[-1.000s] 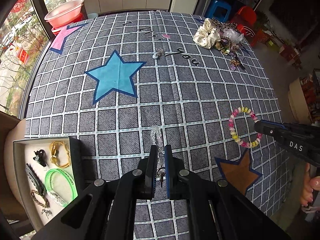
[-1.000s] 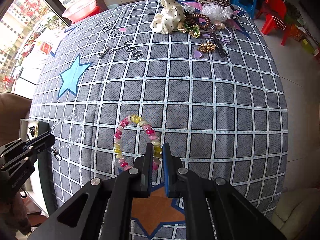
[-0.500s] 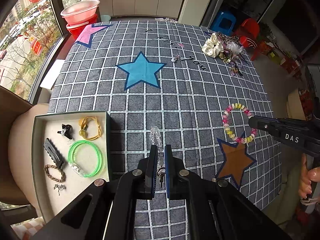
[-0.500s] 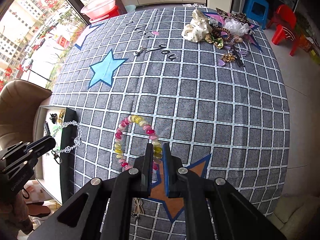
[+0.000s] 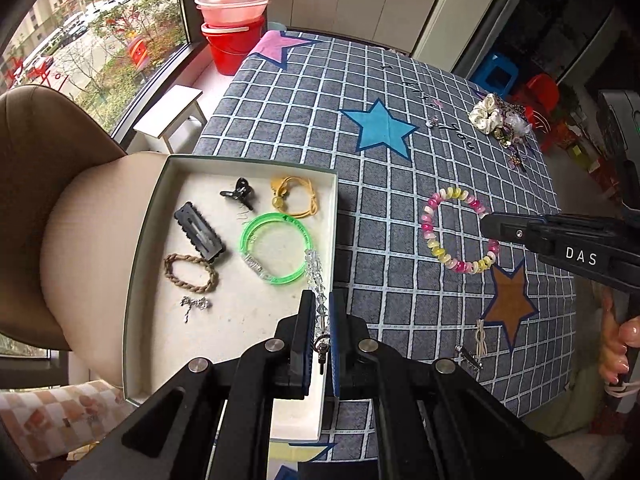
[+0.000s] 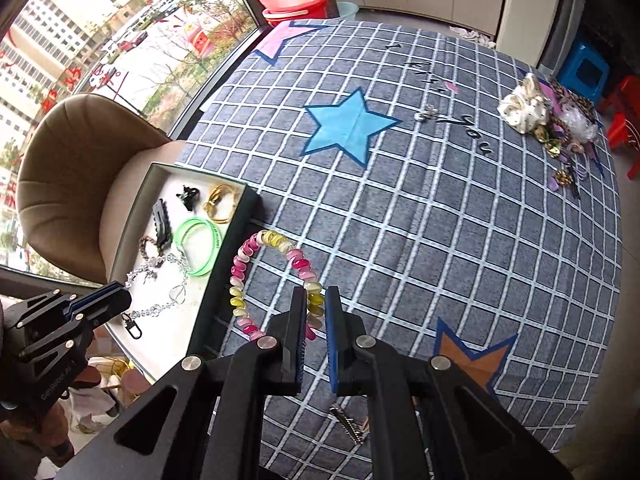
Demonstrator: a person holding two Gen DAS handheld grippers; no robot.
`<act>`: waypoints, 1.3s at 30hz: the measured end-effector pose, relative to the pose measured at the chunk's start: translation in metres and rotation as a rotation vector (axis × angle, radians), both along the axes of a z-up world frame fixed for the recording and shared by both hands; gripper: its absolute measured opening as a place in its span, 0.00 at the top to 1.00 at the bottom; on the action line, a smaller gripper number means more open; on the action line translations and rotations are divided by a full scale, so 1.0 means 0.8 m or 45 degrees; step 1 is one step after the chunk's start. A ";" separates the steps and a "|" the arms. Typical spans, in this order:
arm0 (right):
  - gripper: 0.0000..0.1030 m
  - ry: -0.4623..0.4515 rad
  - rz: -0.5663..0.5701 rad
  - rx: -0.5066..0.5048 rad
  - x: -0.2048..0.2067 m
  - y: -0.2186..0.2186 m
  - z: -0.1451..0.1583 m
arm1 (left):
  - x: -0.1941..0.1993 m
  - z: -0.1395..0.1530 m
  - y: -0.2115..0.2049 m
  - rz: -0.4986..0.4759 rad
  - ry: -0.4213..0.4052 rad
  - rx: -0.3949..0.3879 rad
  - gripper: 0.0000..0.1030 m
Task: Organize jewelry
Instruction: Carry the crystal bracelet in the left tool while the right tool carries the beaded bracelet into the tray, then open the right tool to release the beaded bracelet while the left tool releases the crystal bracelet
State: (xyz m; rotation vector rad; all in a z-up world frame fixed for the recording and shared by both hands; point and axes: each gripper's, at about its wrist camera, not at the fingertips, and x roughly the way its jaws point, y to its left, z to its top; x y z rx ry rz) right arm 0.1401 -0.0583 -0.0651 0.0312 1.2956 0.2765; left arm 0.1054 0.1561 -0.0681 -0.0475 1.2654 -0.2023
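My left gripper (image 5: 319,304) is shut on a clear bead chain with a clasp (image 5: 314,272), which hangs over the right edge of the white-lined tray (image 5: 224,332). In the right wrist view the chain (image 6: 176,280) loops down from the left gripper (image 6: 122,298) above the tray (image 6: 132,216). My right gripper (image 6: 316,300) is shut on a pink and yellow bead bracelet (image 6: 244,264). The bracelet (image 5: 430,232) dangles above the checked cloth, just right of the tray. A green bangle (image 5: 274,248), black clips and cord bracelets lie in the tray.
A pile of scrunchies and trinkets (image 5: 500,120) sits at the far right of the table. Small metal clips (image 5: 472,354) lie by the brown star. A silver piece (image 5: 434,122) lies mid-table. A brown chair (image 5: 36,168) stands under the tray; red buckets (image 5: 232,40) stand by the window.
Both grippers have moved left and risen, each carrying its piece. The chain now hangs over the tray's edge and the bead bracelet sits close beside the tray.
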 end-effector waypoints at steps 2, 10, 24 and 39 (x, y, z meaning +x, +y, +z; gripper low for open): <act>0.91 0.008 0.056 0.004 0.000 0.028 -0.004 | -0.007 -0.003 0.022 0.044 0.009 -0.005 0.86; 0.91 0.072 0.249 0.010 -0.005 0.127 -0.031 | -0.026 -0.026 0.084 0.164 0.047 -0.035 0.86; 0.91 0.253 0.382 -0.041 -0.006 0.220 -0.117 | -0.036 -0.102 0.155 0.311 0.150 -0.021 0.86; 0.91 0.284 0.321 -0.168 0.029 0.219 -0.160 | -0.033 -0.152 0.163 0.332 0.237 0.122 0.86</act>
